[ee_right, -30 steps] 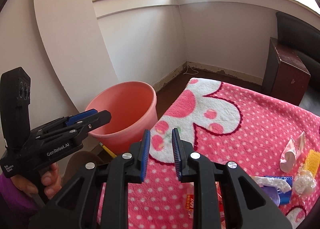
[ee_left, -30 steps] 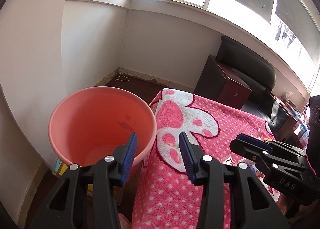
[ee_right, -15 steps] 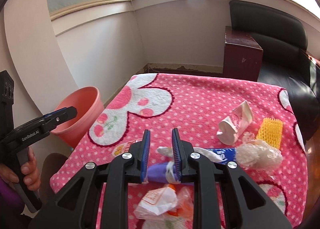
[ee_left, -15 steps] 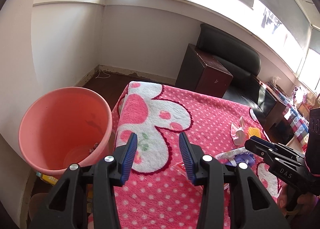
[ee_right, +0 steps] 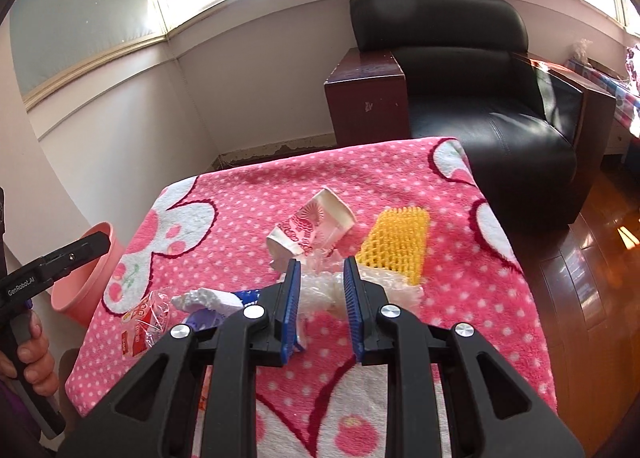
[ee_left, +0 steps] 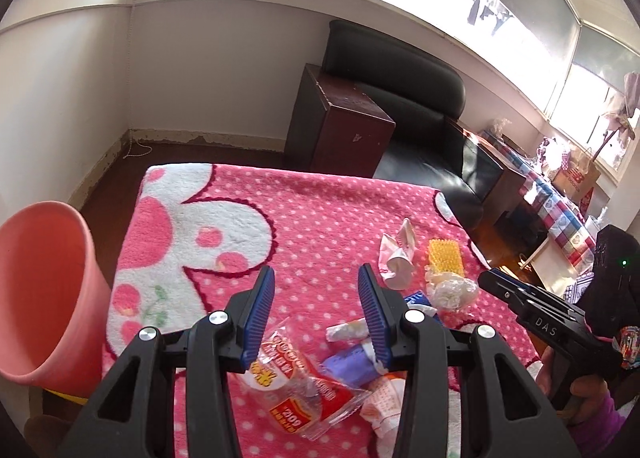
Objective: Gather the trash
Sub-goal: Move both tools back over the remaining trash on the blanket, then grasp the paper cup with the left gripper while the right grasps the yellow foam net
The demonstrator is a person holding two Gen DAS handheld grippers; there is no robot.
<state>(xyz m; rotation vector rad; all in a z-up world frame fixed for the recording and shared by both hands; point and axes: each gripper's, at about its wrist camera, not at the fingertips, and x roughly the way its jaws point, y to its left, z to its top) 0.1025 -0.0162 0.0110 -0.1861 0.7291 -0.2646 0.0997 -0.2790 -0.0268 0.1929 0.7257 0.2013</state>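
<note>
Right hand-held gripper [ee_right: 320, 290], jaws slightly parted and empty, points straight at the crumpled clear plastic wrap [ee_right: 320, 292] just ahead on the pink polka-dot blanket surface [ee_right: 460, 298]; left hand-held gripper [ee_left: 316, 306] hovers spread, farther off.

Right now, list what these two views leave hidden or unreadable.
- Bucket: its inside is hidden in both views; the left edge cuts it in the left view.
- Purple wrapper: partly behind the left gripper.
- Clear bag: partly behind the right gripper; contact unclear.
- Red packet: print too small to read.
</note>
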